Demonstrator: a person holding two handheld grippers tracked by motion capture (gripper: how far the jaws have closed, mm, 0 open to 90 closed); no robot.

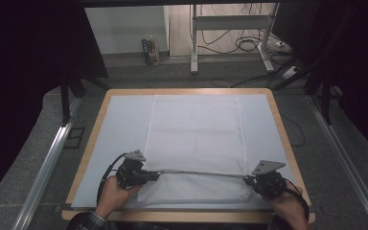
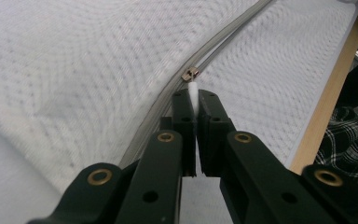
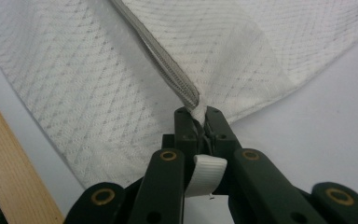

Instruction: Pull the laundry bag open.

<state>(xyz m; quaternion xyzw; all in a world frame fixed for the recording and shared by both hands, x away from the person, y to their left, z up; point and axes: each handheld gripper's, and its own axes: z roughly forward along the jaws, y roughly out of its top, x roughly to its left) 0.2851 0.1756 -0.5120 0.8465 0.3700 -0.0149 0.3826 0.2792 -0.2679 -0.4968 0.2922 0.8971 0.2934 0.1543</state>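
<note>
A white mesh cover [image 1: 194, 134] lies flat on the pale mat, its grey zipper [image 1: 201, 173] stretched taut along the near edge between my two grippers. My left gripper [image 1: 155, 174] is shut on the white pull tab [image 2: 194, 95] of the metal slider [image 2: 189, 73], which sits just beyond the left gripper [image 2: 196, 100]. My right gripper [image 1: 247, 179] is shut on the zipper's end at the cover's near right corner. In the right gripper view the zipper [image 3: 168, 65] runs into the right gripper [image 3: 198, 114], and a white ribbon tab [image 3: 206, 175] hangs out behind the pads.
The pale mat [image 1: 120, 124] covers a wooden table whose rim [image 1: 280, 120] shows around it. Metal rails flank the table on a grey floor. A desk frame with cables [image 1: 230, 33] stands far behind. A plaid sleeve [image 2: 349, 135] is near the table's front edge [image 2: 328, 93].
</note>
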